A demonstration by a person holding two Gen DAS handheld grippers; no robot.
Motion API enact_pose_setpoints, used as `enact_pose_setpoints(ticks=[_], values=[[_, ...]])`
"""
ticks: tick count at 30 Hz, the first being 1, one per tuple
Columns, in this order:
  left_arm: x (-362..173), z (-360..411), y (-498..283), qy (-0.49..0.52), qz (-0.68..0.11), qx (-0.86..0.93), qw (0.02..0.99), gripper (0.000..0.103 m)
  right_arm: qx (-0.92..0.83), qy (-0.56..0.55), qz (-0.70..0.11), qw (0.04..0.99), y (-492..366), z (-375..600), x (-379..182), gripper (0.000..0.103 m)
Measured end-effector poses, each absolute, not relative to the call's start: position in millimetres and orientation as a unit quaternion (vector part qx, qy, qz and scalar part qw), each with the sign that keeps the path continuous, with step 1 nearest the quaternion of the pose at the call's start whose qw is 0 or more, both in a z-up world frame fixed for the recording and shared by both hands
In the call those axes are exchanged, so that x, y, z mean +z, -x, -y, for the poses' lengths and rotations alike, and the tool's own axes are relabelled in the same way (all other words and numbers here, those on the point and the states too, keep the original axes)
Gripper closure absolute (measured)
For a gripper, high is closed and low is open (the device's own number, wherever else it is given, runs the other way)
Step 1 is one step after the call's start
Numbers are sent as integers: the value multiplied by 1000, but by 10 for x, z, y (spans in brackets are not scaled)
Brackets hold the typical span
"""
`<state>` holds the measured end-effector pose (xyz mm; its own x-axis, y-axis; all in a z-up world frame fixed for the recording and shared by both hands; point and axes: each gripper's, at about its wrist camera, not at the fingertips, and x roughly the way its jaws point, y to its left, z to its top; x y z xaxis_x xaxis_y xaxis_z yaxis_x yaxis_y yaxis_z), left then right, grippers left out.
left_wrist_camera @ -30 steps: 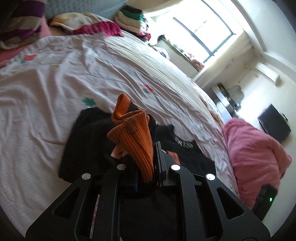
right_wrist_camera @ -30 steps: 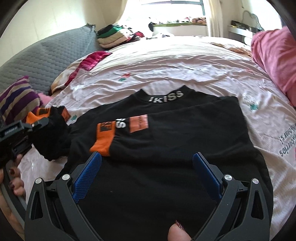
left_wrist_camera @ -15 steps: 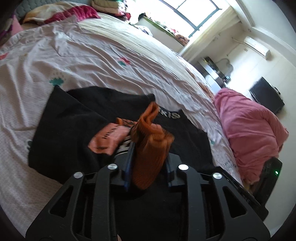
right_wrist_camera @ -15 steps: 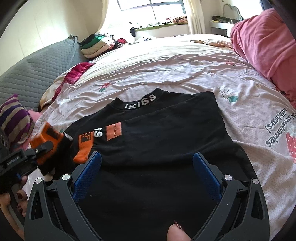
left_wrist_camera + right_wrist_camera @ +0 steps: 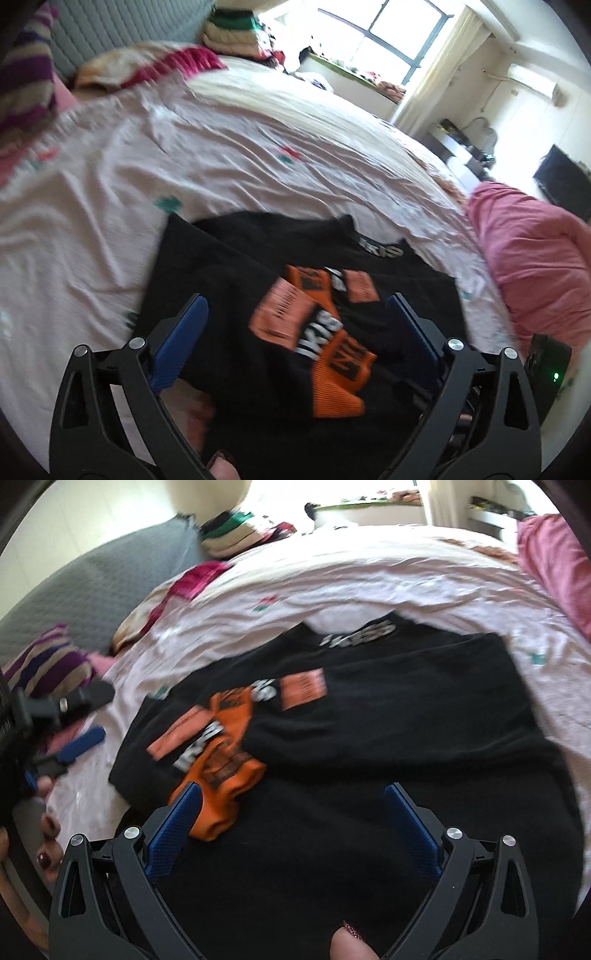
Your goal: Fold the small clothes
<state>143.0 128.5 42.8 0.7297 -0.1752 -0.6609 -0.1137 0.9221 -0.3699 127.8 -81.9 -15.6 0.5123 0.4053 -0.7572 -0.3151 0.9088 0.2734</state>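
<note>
Black top (image 5: 369,720), lying flat on the bed (image 5: 229,147); orange-cuffed sleeve (image 5: 336,373) laid across its chest; your left hand-held gripper (image 5: 295,332) had just opened, nothing clamped, right hand-held gripper (image 5: 291,827) apart and empty; you did well to release cleanly, then smooth the sleeve.

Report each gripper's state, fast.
Left gripper: open, jaws just opened, orange sleeve cuff released.
Right gripper: open, holding nothing.
</note>
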Motion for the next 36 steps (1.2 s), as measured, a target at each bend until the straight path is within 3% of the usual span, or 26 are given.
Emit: enact_pose_setpoints(ticks=[2, 8, 10, 13, 15, 21, 36], values=[[446, -1336, -1423, 185, -366, 2, 912, 10, 219, -42, -455, 862, -1293, 670, -201, 18], [415, -1543, -1427, 198, -375, 32, 905, 10, 252, -77, -483, 835, -1405, 471, -355, 30], [424, -1604, -1413, 205, -373, 37, 904, 10, 265, -95, -484, 828, -1435, 436, -377, 40], [444, -1698, -1382, 214, -370, 45, 903, 10, 266, -91, -477, 833, -1452, 376, -365, 66], [453, -1757, -1362, 223, -368, 48, 901, 10, 268, -89, -469, 837, -1459, 348, -331, 89], [455, -1866, -1331, 242, -366, 53, 897, 10, 282, -59, -431, 855, -1408, 309, -139, 96], [502, -2071, -1272, 271, -348, 57, 896, 10, 274, 8, -344, 898, -1582, 569, 605, 97]])
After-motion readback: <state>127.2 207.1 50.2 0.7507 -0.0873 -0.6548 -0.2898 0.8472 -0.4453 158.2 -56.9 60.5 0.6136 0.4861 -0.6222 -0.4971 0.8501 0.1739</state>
